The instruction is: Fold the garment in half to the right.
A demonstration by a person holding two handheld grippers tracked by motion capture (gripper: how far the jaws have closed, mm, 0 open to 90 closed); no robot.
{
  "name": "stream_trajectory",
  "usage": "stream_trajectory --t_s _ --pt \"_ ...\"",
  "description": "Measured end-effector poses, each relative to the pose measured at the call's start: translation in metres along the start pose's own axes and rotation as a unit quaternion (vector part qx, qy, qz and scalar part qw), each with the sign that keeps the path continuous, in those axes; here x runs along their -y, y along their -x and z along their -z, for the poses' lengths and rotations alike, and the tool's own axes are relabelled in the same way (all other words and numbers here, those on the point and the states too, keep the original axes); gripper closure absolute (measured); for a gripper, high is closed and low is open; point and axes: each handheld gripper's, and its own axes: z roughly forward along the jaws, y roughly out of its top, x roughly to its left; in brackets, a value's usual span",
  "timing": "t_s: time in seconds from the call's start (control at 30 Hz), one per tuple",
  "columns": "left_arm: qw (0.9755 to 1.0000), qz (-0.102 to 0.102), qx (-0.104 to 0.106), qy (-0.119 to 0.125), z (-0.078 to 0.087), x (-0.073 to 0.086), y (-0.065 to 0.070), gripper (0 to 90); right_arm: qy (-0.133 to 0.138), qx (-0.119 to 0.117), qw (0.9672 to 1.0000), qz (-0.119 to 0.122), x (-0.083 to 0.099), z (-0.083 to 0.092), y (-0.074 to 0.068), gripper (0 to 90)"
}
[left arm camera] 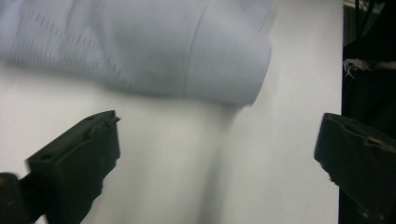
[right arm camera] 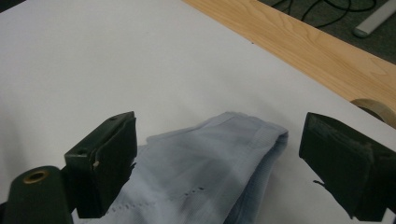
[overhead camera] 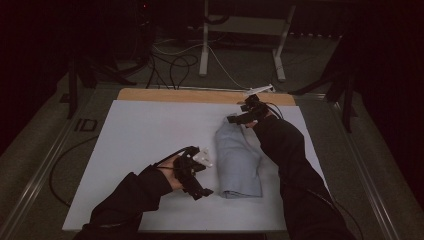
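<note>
We find the high view dim, so the folds of the light blue cloth are hard to make out there, and our left gripper view shows it blurred and cut off at the top. No writing can be read. The cloth lies folded on the white board, right of centre. Our left gripper stands spread at its nine o'clock, apart from it. Our right gripper stands spread at its twelve o'clock end, pinching nothing.

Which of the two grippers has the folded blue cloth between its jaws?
The right gripper, at the far end of the folded blue cloth. The left gripper stands beside the cloth, over bare white board.
</note>
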Motion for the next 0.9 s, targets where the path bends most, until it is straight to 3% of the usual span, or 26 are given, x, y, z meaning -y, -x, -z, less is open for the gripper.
stream_trajectory --t_s 0.07,0.13,0.17,0.2,0.3,0.37,0.4,0.43,0.5,0.53,0.57,0.63,0.77,0.8,0.83,0.9 --pt "0.9998 0.013 0.002 0.012 0.003 0.013 -0.001 0.8 -0.003 0.007 1.0000 0.002 0.001 -0.004 0.001 16.7" --pt "0.9995 0.026 0.000 0.020 0.006 0.027 -0.003 0.8 -0.004 0.017 0.9997 0.017 0.003 -0.006 0.001 29.8" --pt "0.9995 0.026 0.000 0.020 0.006 0.027 -0.003 0.8 -0.004 0.017 0.9997 0.017 0.003 -0.006 0.001 29.8" --pt "0.9977 0.050 0.001 0.047 0.012 0.043 -0.004 0.8 -0.011 0.032 0.9994 0.008 0.007 -0.012 0.006 31.2" --pt "0.9964 0.059 -0.003 0.061 0.017 0.054 -0.005 0.8 -0.015 0.029 0.9994 -0.013 0.010 -0.016 0.011 30.7" --pt "0.9936 0.070 -0.009 0.088 0.025 0.066 -0.006 0.8 -0.024 0.030 0.9990 -0.022 0.015 -0.021 0.016 37.4" --pt "0.9897 0.086 -0.016 0.113 0.030 0.078 -0.007 0.8 -0.041 0.023 0.9984 -0.031 0.020 -0.027 0.017 41.5" --pt "0.9897 0.086 -0.016 0.113 0.030 0.078 -0.007 0.8 -0.050 0.024 0.9980 -0.029 0.022 -0.030 0.018 44.1" --pt "0.9872 0.093 -0.022 0.128 0.034 0.090 -0.007 0.8 -0.059 0.026 0.9975 -0.027 0.024 -0.033 0.018 45.6" --pt "0.9866 0.097 -0.026 0.129 0.035 0.095 -0.007 0.8 -0.067 0.028 0.9970 -0.026 0.026 -0.035 0.017 50.9" --pt "0.9857 0.104 -0.029 0.130 0.036 0.101 -0.006 0.8 -0.072 0.033 0.9967 -0.019 0.028 -0.037 0.017 66.2" --pt "0.9839 0.116 -0.037 0.132 0.038 0.117 -0.005 0.8 -0.075 0.032 0.9965 -0.020 0.028 -0.037 0.018 84.8" --pt "0.9832 0.128 -0.049 0.120 0.038 0.131 -0.003 0.8 -0.060 0.037 0.9975 0.000 0.023 -0.034 0.014 87.1" --pt "0.9820 0.145 -0.059 0.106 0.037 0.139 -0.003 0.8 -0.043 0.038 0.9984 0.003 0.019 -0.031 0.011 87.1" --pt "0.9820 0.145 -0.059 0.106 0.037 0.139 -0.003 0.8 -0.043 0.038 0.9984 0.003 0.019 -0.031 0.011 87.1" --pt "0.9792 0.158 -0.065 0.109 0.039 0.148 -0.004 0.8 -0.027 0.033 0.9991 -0.001 0.015 -0.028 0.011 87.1"
